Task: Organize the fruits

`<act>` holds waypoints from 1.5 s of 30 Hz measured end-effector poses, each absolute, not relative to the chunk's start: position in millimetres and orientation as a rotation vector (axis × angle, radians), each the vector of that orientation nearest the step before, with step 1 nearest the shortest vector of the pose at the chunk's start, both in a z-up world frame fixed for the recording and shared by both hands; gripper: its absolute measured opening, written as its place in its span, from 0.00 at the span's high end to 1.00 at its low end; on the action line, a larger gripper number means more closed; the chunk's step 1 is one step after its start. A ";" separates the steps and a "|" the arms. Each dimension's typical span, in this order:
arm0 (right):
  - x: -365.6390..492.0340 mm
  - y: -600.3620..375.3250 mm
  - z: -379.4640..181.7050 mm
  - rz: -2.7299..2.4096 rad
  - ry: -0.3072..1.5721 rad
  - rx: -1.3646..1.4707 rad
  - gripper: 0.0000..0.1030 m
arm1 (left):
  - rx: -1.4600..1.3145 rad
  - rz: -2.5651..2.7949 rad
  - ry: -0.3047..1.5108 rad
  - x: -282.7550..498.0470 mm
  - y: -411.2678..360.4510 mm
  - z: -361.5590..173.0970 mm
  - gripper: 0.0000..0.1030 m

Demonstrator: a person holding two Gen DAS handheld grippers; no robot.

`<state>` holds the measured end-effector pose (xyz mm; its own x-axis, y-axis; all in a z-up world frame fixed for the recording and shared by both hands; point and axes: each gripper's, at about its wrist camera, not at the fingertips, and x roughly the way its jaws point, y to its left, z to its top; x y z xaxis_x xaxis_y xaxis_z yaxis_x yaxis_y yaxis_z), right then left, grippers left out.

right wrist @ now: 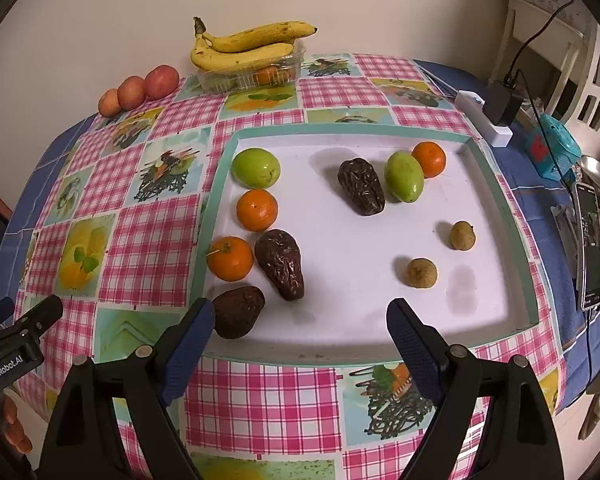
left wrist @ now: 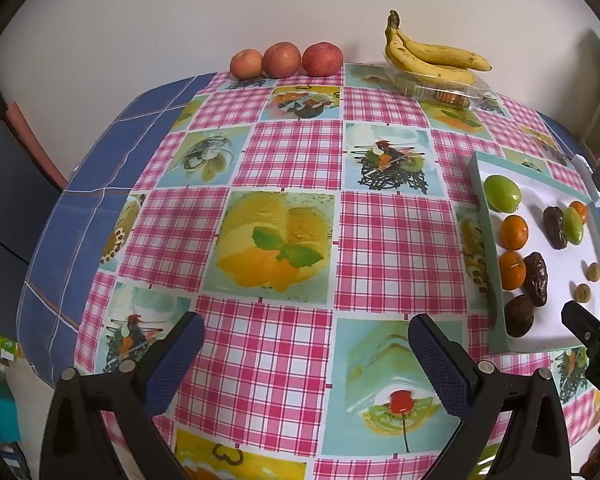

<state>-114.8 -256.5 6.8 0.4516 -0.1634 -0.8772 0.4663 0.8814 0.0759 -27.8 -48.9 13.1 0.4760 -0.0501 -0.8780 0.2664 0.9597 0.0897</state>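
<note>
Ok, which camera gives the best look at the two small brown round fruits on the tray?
The right wrist view: both small brown fruits sit unobstructed in the white tray. The left wrist view shows them tiny at the picture's right edge.

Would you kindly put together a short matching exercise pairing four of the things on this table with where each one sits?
Things:
1. bananas
2. three apples
3. dark wrinkled fruit
4. two small brown fruits

Places:
A. in a row on the cloth by the wall, outside any container
B. on top of the clear plastic box
C. near corner of the white tray, beside the right gripper finger
D. right part of the tray, apart from the other fruit

Pairs: 1-B, 2-A, 3-C, 4-D
</note>
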 end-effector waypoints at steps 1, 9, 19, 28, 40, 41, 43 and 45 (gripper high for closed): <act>-114.6 -255.7 6.8 -0.395 1.035 0.326 0.14 | 0.225 -0.197 1.061 -27.8 -49.0 13.0 0.00; -113.5 -253.5 6.9 -0.387 1.036 0.318 0.14 | 0.205 -0.198 1.074 -26.3 -46.8 10.9 0.00; -110.9 -250.3 7.2 -0.369 1.040 0.300 0.14 | 0.207 -0.197 1.074 -25.9 -46.3 11.2 0.00; -110.0 -248.4 6.4 -0.363 1.045 0.293 0.14 | 0.207 -0.197 1.075 -25.7 -46.2 10.8 0.00; -109.0 -247.6 6.5 -0.358 1.048 0.289 0.14 | 0.208 -0.198 1.075 -25.7 -45.3 10.3 0.00; -109.0 -247.5 6.4 -0.358 1.048 0.288 0.14 | 0.207 -0.198 1.075 -25.6 -45.9 10.1 0.00; -108.9 -247.4 6.3 -0.358 1.049 0.288 0.14 | 0.207 -0.198 1.075 -25.4 -46.0 10.2 0.00; -108.8 -247.4 6.4 -0.359 1.049 0.289 0.14 | 0.208 -0.198 1.075 -25.2 -46.1 10.2 0.00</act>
